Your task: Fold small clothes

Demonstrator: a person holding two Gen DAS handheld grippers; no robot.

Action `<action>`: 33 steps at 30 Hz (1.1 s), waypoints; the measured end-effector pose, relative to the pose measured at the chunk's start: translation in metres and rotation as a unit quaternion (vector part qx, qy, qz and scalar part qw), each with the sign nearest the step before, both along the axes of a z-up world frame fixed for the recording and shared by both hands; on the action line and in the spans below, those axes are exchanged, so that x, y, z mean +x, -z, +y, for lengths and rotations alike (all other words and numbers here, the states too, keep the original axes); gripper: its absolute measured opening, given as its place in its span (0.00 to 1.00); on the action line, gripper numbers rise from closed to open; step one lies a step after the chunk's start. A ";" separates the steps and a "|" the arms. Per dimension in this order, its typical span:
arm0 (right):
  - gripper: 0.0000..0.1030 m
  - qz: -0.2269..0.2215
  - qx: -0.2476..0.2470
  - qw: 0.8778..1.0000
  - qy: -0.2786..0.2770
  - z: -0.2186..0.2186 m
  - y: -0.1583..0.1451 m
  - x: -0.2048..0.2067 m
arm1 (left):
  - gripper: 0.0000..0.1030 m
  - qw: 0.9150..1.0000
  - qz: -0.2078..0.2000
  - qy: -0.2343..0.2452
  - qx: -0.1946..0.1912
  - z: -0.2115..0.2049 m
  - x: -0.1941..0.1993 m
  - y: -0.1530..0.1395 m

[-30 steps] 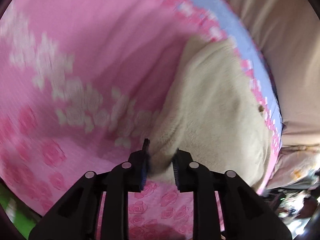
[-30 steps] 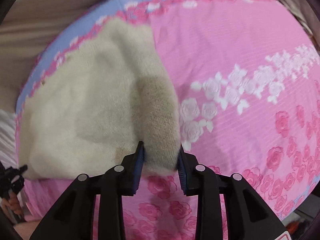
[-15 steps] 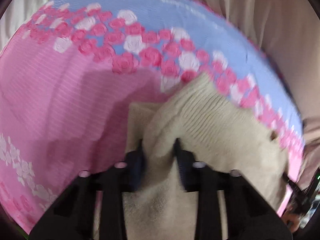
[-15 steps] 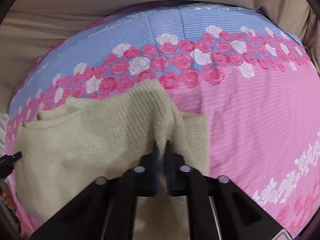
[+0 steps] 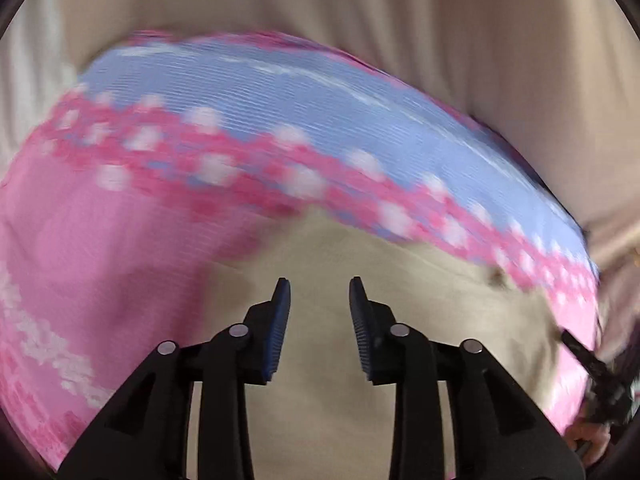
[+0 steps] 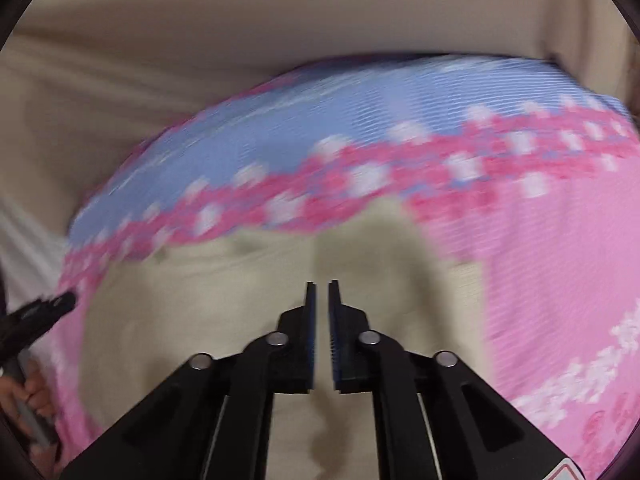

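Cream knit garment [image 5: 320, 420] lay flat on the pink floral bedspread [image 5: 120, 240], its far edge near the blue band; judged soft, light, limp, likely to sag, so best pinched at a corner or hem; left gripper [image 5: 319, 300] fingers opening, nothing between them, knit below; right gripper [image 6: 322, 300] fingers nearly closed, empty as far as visible, knit beneath

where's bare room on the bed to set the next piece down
The plain pink stretch of the bedspread, right of the cream knit garment and below the rose border, is free. The blue band is bare but narrow. Both grippers crowd the garment.
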State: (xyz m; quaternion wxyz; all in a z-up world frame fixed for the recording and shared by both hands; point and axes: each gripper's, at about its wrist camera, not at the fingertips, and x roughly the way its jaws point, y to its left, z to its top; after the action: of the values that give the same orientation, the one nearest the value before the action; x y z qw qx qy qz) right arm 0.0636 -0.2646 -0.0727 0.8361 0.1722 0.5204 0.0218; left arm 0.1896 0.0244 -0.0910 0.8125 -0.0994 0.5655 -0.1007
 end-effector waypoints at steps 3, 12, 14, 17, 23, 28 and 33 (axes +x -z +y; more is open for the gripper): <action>0.04 0.018 0.002 0.996 -0.085 0.069 0.016 0.007 | 0.30 0.998 0.024 0.057 0.001 -0.047 -0.009 0.018; 0.01 0.033 -0.068 0.997 0.016 0.004 0.027 0.023 | 0.32 0.994 0.047 0.095 0.036 -0.070 -0.014 0.056; 0.04 0.049 -0.093 0.994 -0.008 0.003 0.031 0.017 | 0.33 0.994 0.046 0.093 0.035 -0.068 -0.015 0.059; 0.00 0.084 -0.130 0.988 0.009 -0.015 0.053 0.005 | 0.35 0.994 0.041 0.093 0.045 -0.075 -0.018 0.060; 0.02 0.065 -0.127 0.986 0.087 -0.053 0.037 -0.036 | 0.35 0.992 0.041 0.103 0.052 -0.077 -0.019 0.061; 0.00 0.057 -0.110 0.985 0.122 -0.073 0.024 -0.049 | 0.35 0.991 0.037 0.111 0.066 -0.079 -0.020 0.060; 0.03 0.094 -0.144 0.981 0.087 -0.060 0.054 -0.043 | 0.35 0.991 0.033 0.109 0.068 -0.080 -0.021 0.061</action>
State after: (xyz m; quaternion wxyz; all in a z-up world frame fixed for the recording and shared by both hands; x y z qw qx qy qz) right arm 0.0209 -0.3243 -0.1271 0.7979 0.0959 0.5777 -0.1428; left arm 0.1682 -0.0555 -0.1518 0.7824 0.0147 0.6050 -0.1469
